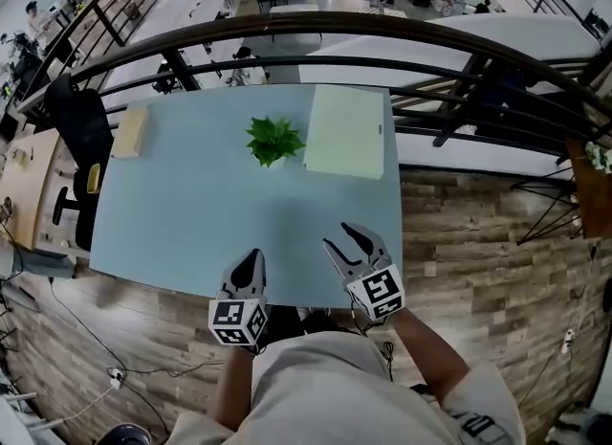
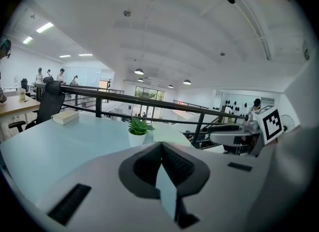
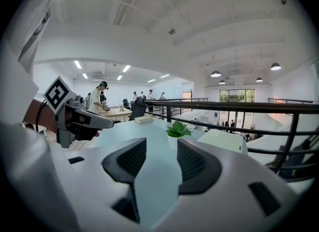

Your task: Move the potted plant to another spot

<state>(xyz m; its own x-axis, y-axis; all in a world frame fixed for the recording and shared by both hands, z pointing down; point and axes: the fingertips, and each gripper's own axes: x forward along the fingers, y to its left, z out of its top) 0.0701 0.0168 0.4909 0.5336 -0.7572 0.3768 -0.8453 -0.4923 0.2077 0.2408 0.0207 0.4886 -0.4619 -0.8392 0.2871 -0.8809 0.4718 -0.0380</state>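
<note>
The potted plant [image 1: 273, 140], green leaves in a small white pot, stands on the pale blue table [image 1: 182, 218] toward its far side. It shows ahead in the left gripper view [image 2: 138, 130] and in the right gripper view [image 3: 176, 132]. Both grippers hover at the table's near edge, well short of the plant. My left gripper [image 1: 251, 259] is shut, its black pads meeting at the tip [image 2: 160, 146], with nothing in it. To its right, my right gripper [image 1: 346, 235] stands open, and only bare tabletop shows in the gap between its pads [image 3: 162, 151].
A pale green flat box [image 1: 344, 132] lies just right of the plant. A beige box [image 1: 130, 132] sits at the table's far left corner. A dark railing [image 1: 382, 32] runs behind the table, and a black chair [image 1: 81, 127] stands at its left.
</note>
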